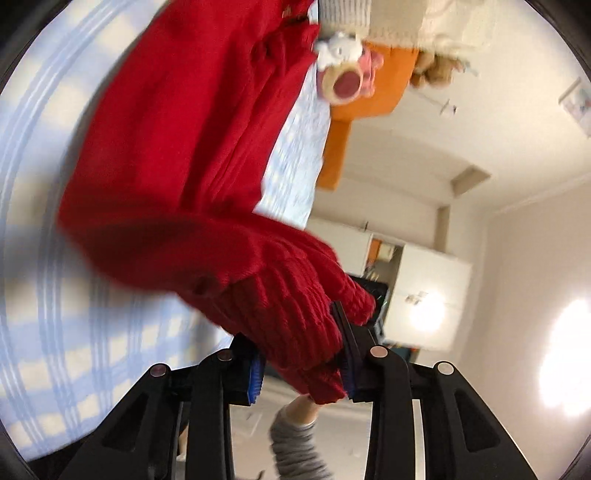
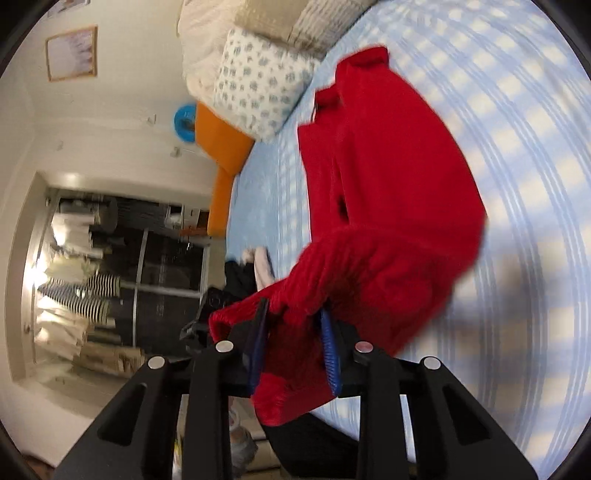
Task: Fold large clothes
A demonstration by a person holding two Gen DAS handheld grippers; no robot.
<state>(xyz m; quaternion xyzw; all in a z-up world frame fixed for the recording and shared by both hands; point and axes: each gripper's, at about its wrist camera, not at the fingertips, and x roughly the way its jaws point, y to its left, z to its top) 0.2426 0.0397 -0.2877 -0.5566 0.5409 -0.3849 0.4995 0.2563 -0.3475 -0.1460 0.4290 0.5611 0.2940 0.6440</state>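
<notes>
A red knit sweater (image 1: 177,155) lies spread on the blue-and-white checked bed sheet (image 1: 48,184). My left gripper (image 1: 301,354) is shut on its ribbed hem, which bunches between the blue pads. In the right wrist view the same sweater (image 2: 391,192) stretches away over the sheet (image 2: 535,221). My right gripper (image 2: 295,347) is shut on another part of the ribbed hem, lifted a little off the bed. Both views are tilted and blurred.
Plush toys (image 1: 343,70), an orange headboard (image 1: 369,96) and a cream blanket (image 1: 406,22) sit at the bed's head. A patterned pillow (image 2: 258,81) lies beside the sweater. White cabinets (image 1: 424,295) and a dark closet (image 2: 122,251) stand beyond the bed edge.
</notes>
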